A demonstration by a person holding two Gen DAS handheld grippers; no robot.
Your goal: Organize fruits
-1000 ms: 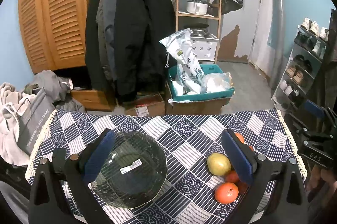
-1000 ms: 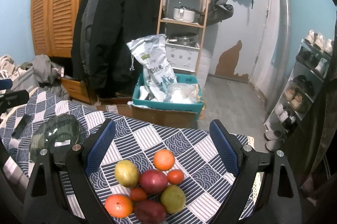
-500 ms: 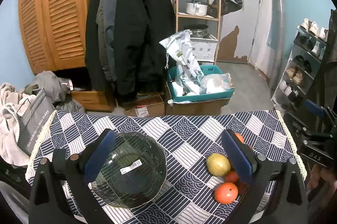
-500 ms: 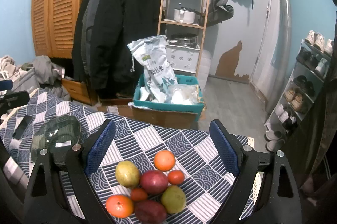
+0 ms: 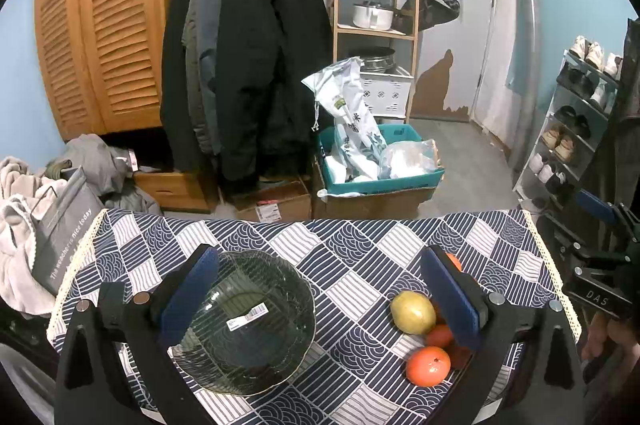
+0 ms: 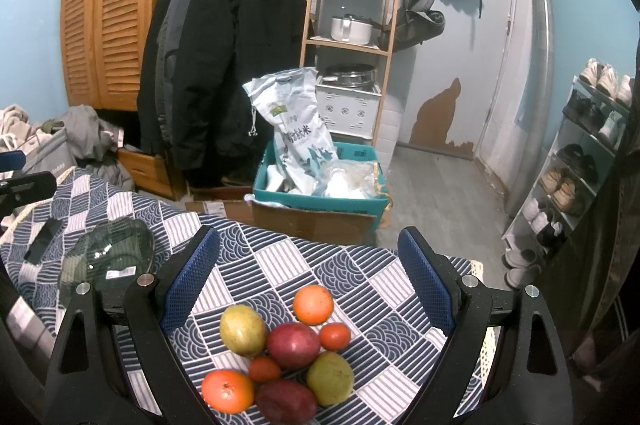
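A clear glass bowl (image 5: 248, 321) sits empty on the blue patterned tablecloth (image 5: 340, 249); it also shows in the right wrist view (image 6: 106, 261). A pile of fruit lies to its right: yellow-green mangoes (image 6: 242, 329), oranges (image 6: 313, 304), red fruits (image 6: 293, 345) and small tomatoes (image 6: 335, 336). My left gripper (image 5: 320, 289) is open and empty, hovering between the bowl and the fruit (image 5: 413, 312). My right gripper (image 6: 308, 277) is open and empty just above the fruit pile.
A black phone (image 6: 42, 240) lies on the table left of the bowl. Beyond the far table edge stand a teal crate with bags (image 6: 320, 181), cardboard boxes, hanging coats and a shoe rack (image 6: 580, 165). A grey bag (image 5: 60, 229) sits at the left edge.
Almost nothing has moved. Both grippers stay open and hold nearly the same position over the table.
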